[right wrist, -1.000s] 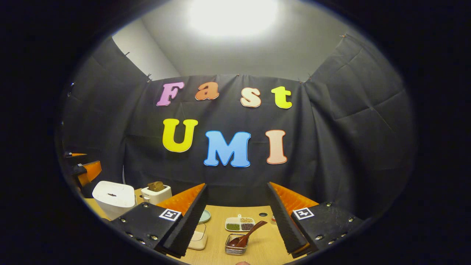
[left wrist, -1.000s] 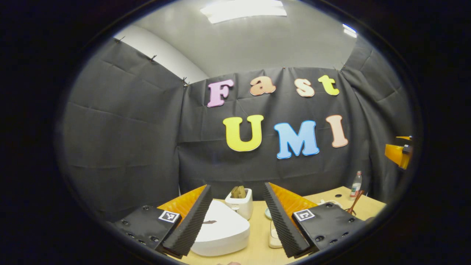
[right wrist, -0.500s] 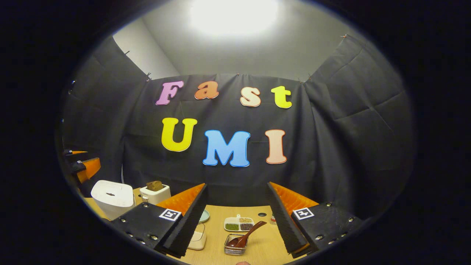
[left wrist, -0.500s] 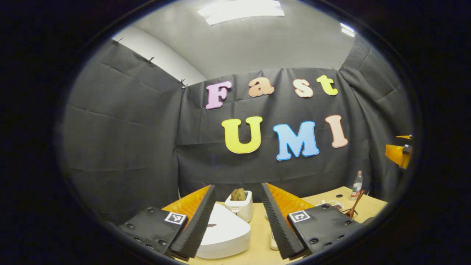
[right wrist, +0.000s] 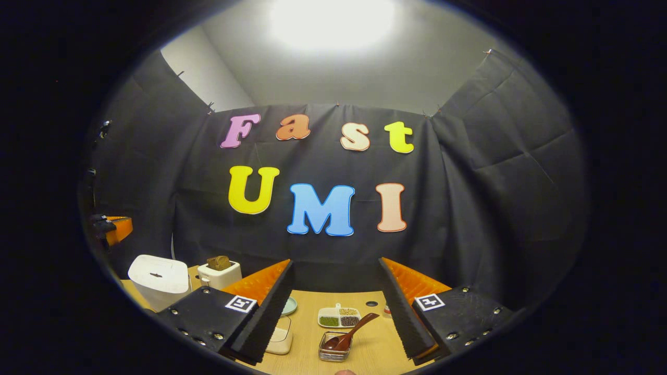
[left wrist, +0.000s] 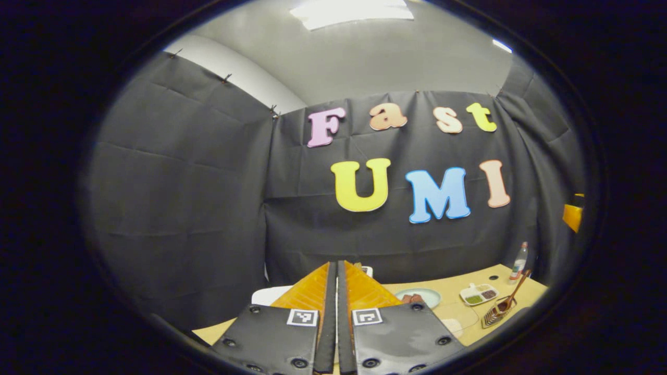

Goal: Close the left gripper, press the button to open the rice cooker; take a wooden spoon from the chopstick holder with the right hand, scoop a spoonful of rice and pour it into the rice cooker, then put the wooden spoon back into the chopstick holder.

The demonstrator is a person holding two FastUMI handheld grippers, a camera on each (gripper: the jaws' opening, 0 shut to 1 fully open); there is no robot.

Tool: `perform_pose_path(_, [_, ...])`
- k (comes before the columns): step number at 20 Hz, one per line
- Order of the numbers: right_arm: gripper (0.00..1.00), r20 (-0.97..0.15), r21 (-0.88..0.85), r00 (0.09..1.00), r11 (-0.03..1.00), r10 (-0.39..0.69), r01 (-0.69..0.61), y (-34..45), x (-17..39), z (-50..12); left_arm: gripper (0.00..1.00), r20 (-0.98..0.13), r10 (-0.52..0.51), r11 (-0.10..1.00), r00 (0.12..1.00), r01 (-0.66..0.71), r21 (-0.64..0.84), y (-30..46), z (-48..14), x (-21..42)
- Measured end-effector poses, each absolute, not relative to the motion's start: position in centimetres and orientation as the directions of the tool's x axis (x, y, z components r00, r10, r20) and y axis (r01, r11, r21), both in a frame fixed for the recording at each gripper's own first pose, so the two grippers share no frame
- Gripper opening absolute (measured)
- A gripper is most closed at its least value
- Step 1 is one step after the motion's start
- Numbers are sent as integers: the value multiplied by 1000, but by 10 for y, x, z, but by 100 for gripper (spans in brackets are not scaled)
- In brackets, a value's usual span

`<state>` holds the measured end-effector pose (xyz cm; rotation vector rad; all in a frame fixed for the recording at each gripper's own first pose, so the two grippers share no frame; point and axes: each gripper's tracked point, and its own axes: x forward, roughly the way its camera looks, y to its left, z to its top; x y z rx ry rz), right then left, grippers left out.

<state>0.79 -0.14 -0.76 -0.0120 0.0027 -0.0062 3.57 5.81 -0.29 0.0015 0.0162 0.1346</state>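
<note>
A white rice cooker [right wrist: 159, 275] with its lid down sits at the left of a pale wooden table [right wrist: 375, 354], both grippers raised in front of it

The cooker is boxy with rounded corners and a small dark mark on its lid. Just right of it stands a white toaster [right wrist: 221, 273] with brown slices in its slots. In the right gripper view, a wooden spoon [right wrist: 348, 330] leans in a small wire chopstick holder [right wrist: 333, 351] near the table's front, with a divided dish of grains [right wrist: 338, 316] just behind it. The right gripper [right wrist: 336, 307] has its fingers spread wide, holding nothing. In the left gripper view, the left gripper [left wrist: 336, 297] has its fingers pressed together with nothing between them; they hide most of the cooker, leaving a white corner. That view also takes in a plate [left wrist: 418, 297] and a bottle [left wrist: 518, 255] at the far right
</note>
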Motion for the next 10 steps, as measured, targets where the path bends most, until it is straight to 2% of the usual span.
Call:
perform_pose_path(4, [95,-7,-23,1000,1000,-19,19,0,6,-8,8,-70,150,988,986,-153,-33,83,-30,61])
perform_pose_path(5, [95,-7,-25,1000,999,-23,23,0,6,-7,11,-91,155,986,984,-159,-38,89,-39,67])
perform_pose_path(7, [95,-10,-32,999,999,-30,30,1,4,-7,8,-135,157,985,978,-165,-49,98,-63,78])
perform_pose_path(10, [95,-18,-45,999,998,-45,44,1,1,-9,11,-221,135,986,966,-153,-64,102,-100,93])
